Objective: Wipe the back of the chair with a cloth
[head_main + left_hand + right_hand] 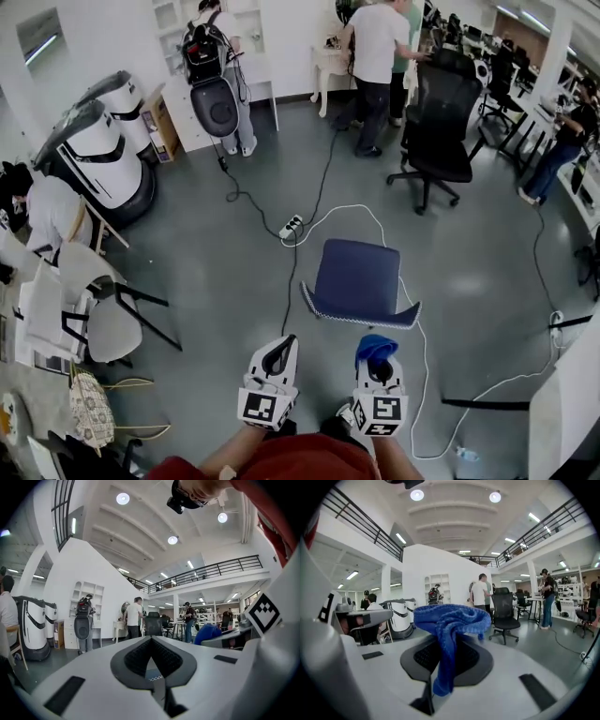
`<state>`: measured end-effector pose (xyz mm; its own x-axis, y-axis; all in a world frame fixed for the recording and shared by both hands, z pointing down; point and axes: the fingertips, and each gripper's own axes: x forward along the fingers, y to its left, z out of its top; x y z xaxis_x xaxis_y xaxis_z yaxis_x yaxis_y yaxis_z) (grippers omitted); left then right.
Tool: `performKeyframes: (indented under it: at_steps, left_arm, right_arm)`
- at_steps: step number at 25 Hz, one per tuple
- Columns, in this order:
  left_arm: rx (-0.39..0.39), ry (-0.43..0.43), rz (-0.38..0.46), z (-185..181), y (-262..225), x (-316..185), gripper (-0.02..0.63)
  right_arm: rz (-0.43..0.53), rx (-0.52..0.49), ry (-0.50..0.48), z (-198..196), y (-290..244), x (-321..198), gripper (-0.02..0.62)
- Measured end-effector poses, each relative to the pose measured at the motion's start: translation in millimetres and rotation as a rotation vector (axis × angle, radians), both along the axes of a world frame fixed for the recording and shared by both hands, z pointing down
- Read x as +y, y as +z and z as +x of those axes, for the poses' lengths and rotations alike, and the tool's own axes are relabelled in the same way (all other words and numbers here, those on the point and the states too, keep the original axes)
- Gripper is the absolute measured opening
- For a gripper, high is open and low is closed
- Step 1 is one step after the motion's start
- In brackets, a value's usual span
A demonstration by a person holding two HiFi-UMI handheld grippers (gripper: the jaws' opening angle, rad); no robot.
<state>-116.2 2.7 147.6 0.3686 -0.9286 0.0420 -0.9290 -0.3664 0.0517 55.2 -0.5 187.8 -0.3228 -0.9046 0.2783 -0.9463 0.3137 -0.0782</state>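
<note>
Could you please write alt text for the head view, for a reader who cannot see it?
Seen from above, the right gripper holds a blue cloth and the left gripper is shut and empty, both just short of a blue chair on a grey floor. People stand by the far wall.

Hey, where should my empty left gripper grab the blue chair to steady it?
Take the backrest's top edge near its left corner, coming from above on your side. That thin rim of the blue chair faces you, and the right gripper holds the cloth.
</note>
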Motion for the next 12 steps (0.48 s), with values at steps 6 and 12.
performKeyframes:
  at_steps: [6, 12]
  left_arm:
    - [0.015, 0.010, 0.078, -10, -62, -8, 0.014]
    - [-0.013, 0.045, 0.165, -3, -121, -14, 0.014]
  right_arm:
    - [0.193, 0.024, 0.057, 13, -92, -1, 0.063]
    - [0.400, 0.063, 0.079, 30, -180, -13, 0.063]
